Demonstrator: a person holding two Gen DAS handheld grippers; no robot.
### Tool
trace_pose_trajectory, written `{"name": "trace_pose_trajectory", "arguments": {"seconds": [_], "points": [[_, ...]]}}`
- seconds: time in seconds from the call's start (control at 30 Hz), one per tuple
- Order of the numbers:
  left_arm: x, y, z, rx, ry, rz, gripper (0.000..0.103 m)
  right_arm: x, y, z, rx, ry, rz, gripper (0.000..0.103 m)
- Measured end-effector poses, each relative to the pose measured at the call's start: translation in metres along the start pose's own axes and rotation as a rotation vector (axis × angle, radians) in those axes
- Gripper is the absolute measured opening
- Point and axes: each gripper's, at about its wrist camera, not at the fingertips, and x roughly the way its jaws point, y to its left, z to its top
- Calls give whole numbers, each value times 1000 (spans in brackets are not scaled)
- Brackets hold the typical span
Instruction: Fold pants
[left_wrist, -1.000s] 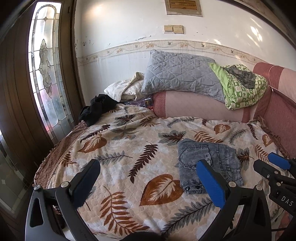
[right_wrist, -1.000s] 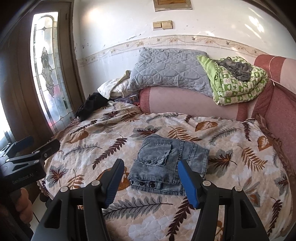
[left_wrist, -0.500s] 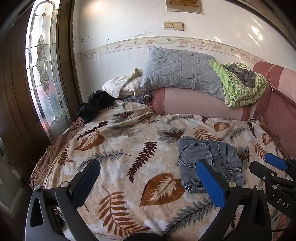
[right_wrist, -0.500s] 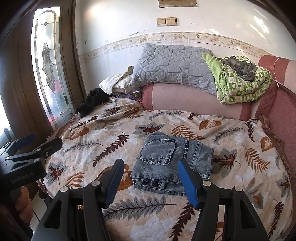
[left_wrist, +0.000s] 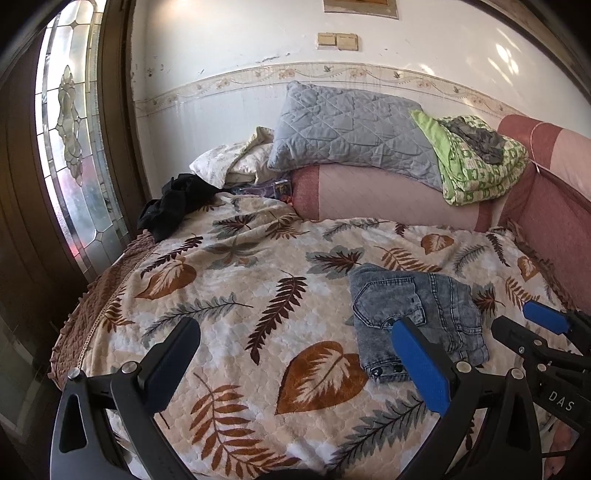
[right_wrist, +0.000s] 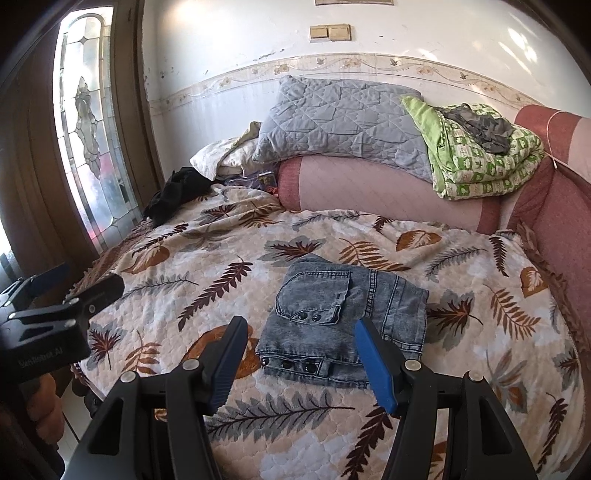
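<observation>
Across nearly the whole of both wrist views spreads the bed (left_wrist: 229, 295), covered by a cream quilt printed with brown and grey leaves. At twelve o'clock, against the white wall, a pink bolster (right_wrist: 369, 188) runs along the head of the bed, with a grey quilted pillow (left_wrist: 351, 125) leaning on it and a folded green blanket (right_wrist: 480, 166) at about one o'clock. A stained-glass door panel (left_wrist: 70, 147) stands at nine to ten o'clock, and a heap of black clothing (left_wrist: 173, 203) lies on the quilt's edge near it. The pants (right_wrist: 343, 317), grey washed denim folded into a compact rectangle, rest flat on the quilt, at the centre of the right wrist view and at three o'clock in the left one. The left gripper (left_wrist: 295, 354) hovers above the quilt with its jaws spread wide and holding nothing. The right gripper (right_wrist: 303, 354) likewise hangs just short of the pants, jaws wide apart and empty.
</observation>
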Motion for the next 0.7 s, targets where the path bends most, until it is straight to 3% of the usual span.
{"name": "trace_pose_trajectory", "arguments": {"seconds": [0.43, 0.7], "points": [[-3, -1, 4, 45, 19, 37, 103, 17, 4, -2, 47, 7, 20, 64], [-26, -25, 5, 45, 3, 59, 103, -14, -14, -7, 45, -44, 31, 64]]}}
